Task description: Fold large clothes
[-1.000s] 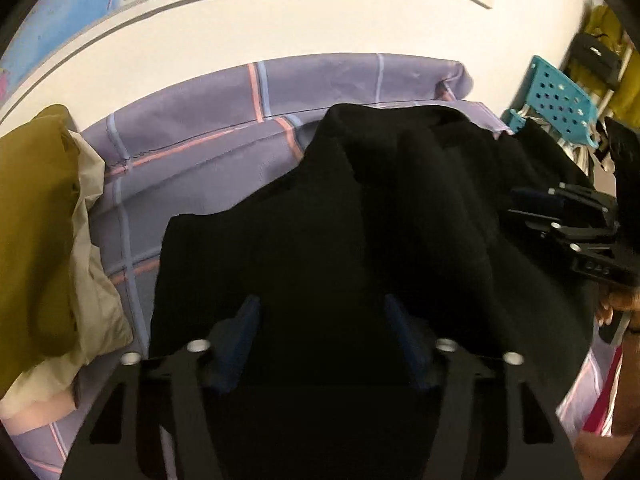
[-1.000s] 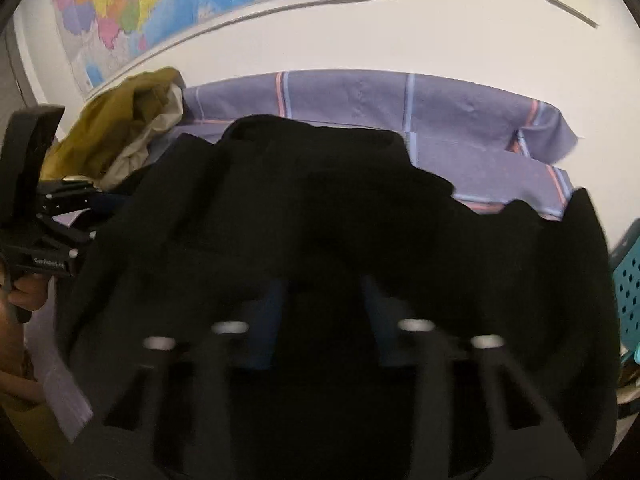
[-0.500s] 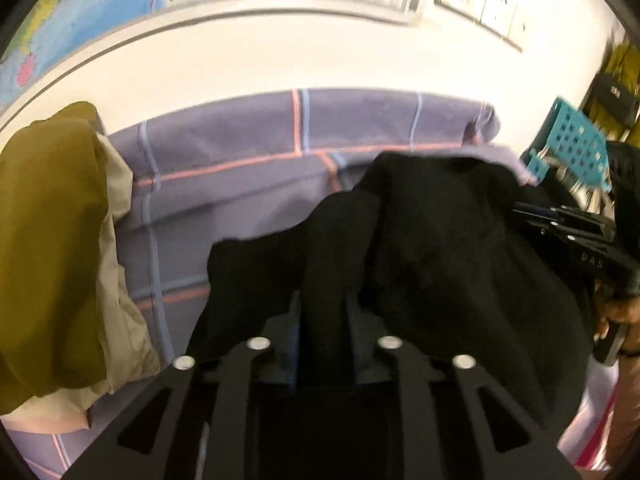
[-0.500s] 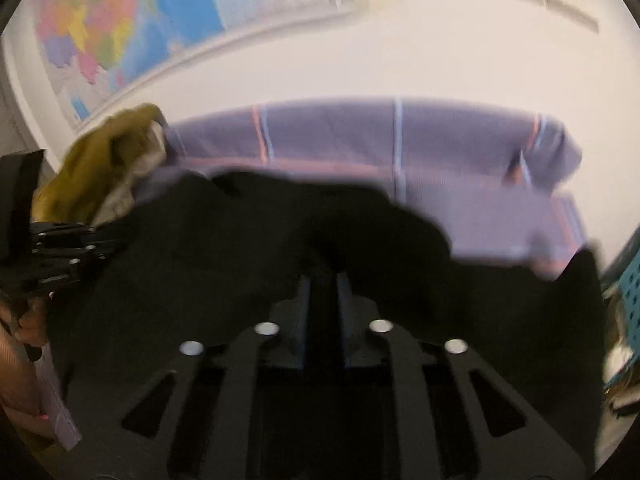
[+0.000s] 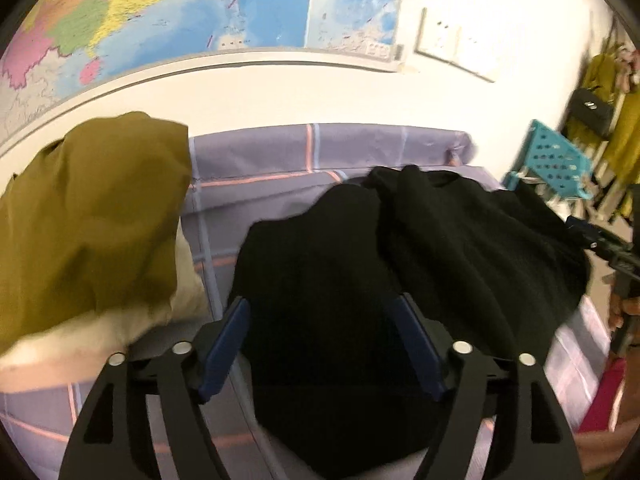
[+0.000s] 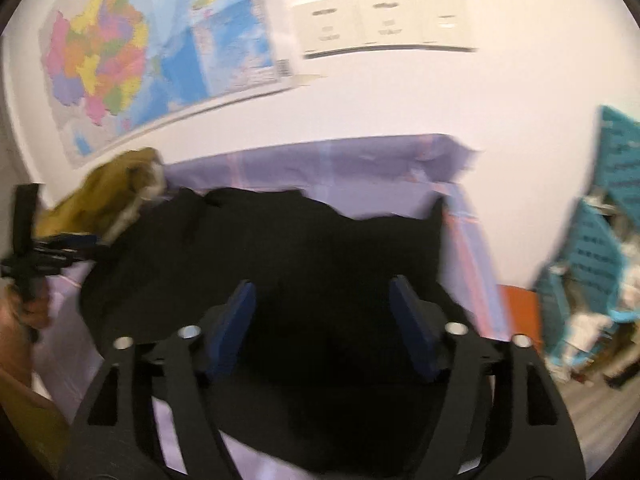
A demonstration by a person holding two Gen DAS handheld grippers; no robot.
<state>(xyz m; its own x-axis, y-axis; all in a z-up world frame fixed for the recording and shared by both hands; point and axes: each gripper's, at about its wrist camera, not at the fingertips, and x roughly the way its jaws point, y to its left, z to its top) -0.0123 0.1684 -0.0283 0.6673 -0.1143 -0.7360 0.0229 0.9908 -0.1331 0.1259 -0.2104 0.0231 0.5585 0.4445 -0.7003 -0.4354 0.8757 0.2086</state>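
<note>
A large black garment (image 5: 400,256) lies bunched on a lilac checked sheet (image 5: 320,152); it also shows in the right wrist view (image 6: 280,248). My left gripper (image 5: 322,344) is open, its blue pads apart over the garment's near left part, holding nothing. My right gripper (image 6: 322,328) is open above the garment's near right part, also empty. Each gripper shows at the edge of the other's view: the right one (image 5: 600,244) and the left one (image 6: 52,252).
An olive and cream pile of clothes (image 5: 88,216) lies at the left of the sheet. A wall with a map (image 5: 180,12) rises behind. Teal plastic crates (image 5: 556,160) stand to the right.
Both grippers were shut on the black garment half a second ago and have opened, letting it drop onto the sheet. Both have pulled up and back.
</note>
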